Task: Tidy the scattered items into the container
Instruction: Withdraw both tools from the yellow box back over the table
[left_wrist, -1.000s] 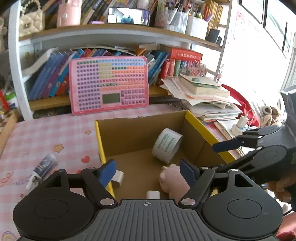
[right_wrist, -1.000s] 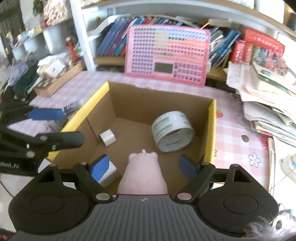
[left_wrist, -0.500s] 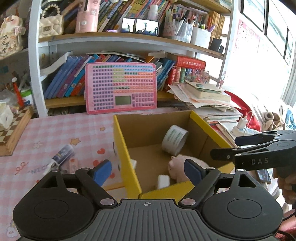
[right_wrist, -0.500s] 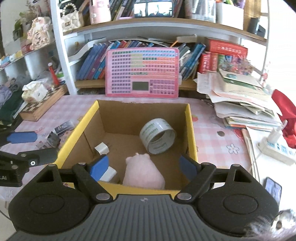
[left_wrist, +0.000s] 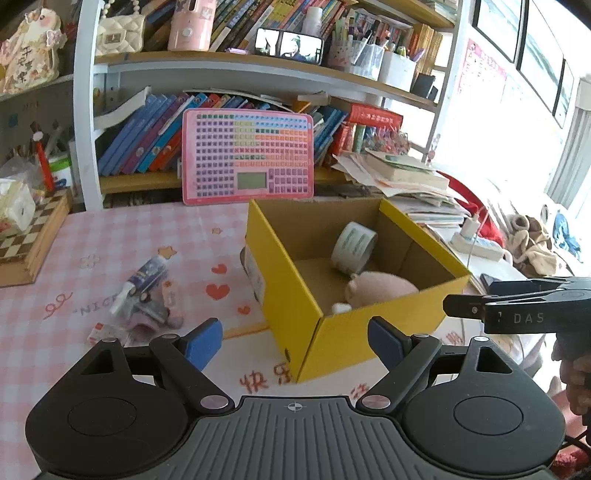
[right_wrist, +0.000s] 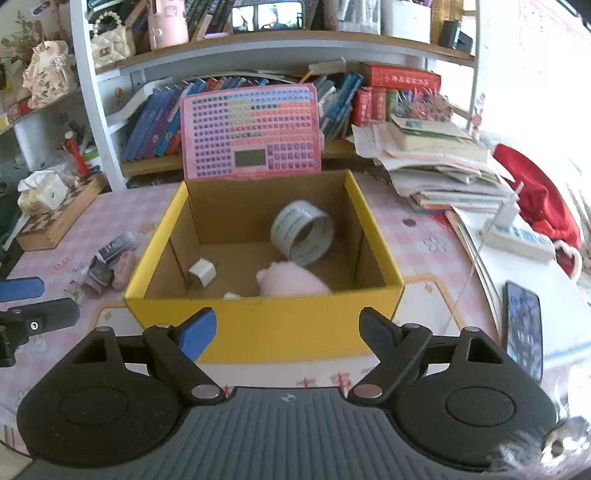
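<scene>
A yellow cardboard box stands open on the pink checked tablecloth. Inside lie a tape roll, a pink plush pig and small white blocks. Left of the box, a small pile of items remains on the cloth: a tube, dark and pink packets. My left gripper is open and empty, in front of the box's near corner. My right gripper is open and empty before the box's front wall.
A pink toy keyboard leans on the bookshelf behind the box. A chessboard box sits far left. Stacked papers and books, a power strip and a phone lie right of the box.
Both grippers have drawn back out of the box toward me, leaving the pink pig inside. The left one has shifted left, so the items on the cloth show.
</scene>
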